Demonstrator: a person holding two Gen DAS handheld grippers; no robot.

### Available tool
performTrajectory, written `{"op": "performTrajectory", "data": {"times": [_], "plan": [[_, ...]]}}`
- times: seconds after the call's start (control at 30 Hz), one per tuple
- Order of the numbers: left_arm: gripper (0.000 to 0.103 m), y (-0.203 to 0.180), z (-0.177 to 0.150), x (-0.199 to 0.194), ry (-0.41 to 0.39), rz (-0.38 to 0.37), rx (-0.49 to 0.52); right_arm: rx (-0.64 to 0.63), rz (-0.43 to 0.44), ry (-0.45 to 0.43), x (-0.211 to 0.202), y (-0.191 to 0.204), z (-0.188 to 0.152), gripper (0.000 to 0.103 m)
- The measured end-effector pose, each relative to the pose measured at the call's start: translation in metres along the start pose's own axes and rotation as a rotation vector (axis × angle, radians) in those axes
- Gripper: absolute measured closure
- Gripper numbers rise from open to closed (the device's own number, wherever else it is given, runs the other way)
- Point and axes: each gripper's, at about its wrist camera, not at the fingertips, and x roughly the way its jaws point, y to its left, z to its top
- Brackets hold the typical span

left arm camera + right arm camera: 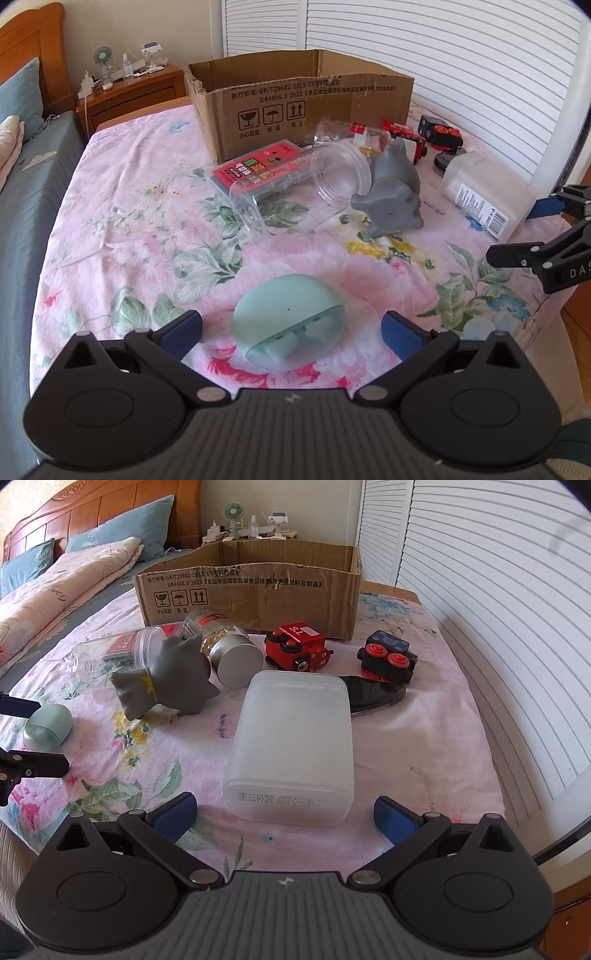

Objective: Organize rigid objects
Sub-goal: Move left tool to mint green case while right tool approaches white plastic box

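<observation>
L gripper (291,328): spread, mint case (288,321) between pads. R gripper (284,812): spread, at frosted box (291,746), contact unclear. Cardboard box (251,590) behind.

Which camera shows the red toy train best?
The right wrist view: the red toy train lies unobstructed before the cardboard box. In the left wrist view it is small, distant, and partly hidden behind the grey toy.

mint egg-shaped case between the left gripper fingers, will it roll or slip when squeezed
The mint case looks smooth and rounded, so it may squirt out of the open left gripper unless squeezed across its middle. On the soft floral sheet it probably rocks rather than rolls far. It looks rigid and light.
</observation>
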Motion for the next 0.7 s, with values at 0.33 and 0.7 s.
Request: {"op": "performTrajectory", "data": {"times": [0.33,0.7], "plan": [[0.001,-0.002,0.012,0.008,0.047,-0.057,0.072,-0.011,0.004,-0.018,-0.001,-0.001,-0.001,0.0],[0.001,-0.018,0.002,-0.007,0.102,-0.126,0.17,-0.008,0.006,-0.028,-0.001,0.0,-0.003,0.0]]}}
